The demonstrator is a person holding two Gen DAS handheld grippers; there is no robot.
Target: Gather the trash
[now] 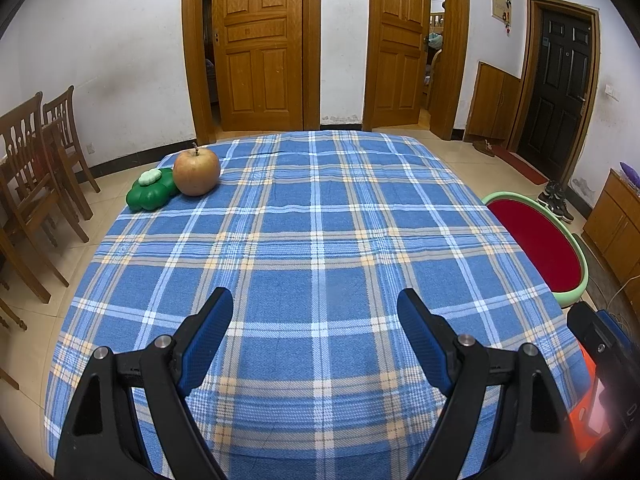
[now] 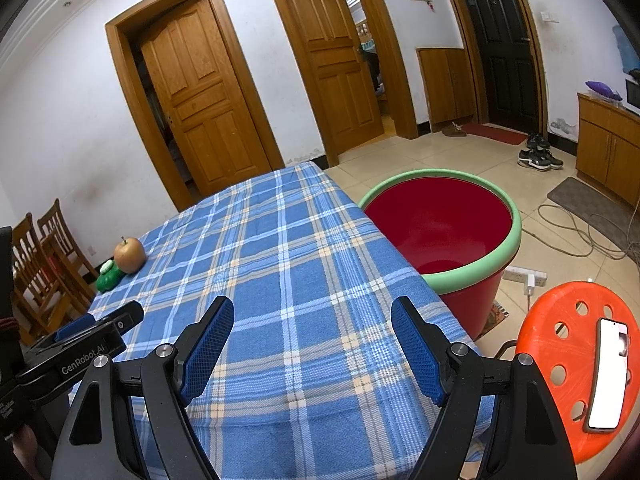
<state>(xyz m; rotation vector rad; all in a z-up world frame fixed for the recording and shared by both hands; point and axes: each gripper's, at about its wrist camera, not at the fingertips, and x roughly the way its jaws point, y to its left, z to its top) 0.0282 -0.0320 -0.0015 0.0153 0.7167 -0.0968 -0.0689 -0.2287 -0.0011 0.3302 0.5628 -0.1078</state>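
An apple and a green clover-shaped plastic object sit together at the far left corner of the blue plaid table. They also show in the right wrist view: the apple and the green object. A red bin with a green rim stands on the floor right of the table; it also shows in the left wrist view. My left gripper is open and empty over the table's near part. My right gripper is open and empty over the near right part.
An orange stool with a phone on it stands at the near right. Wooden chairs stand left of the table. Cables and a power strip lie on the floor. Cabinets line the right wall.
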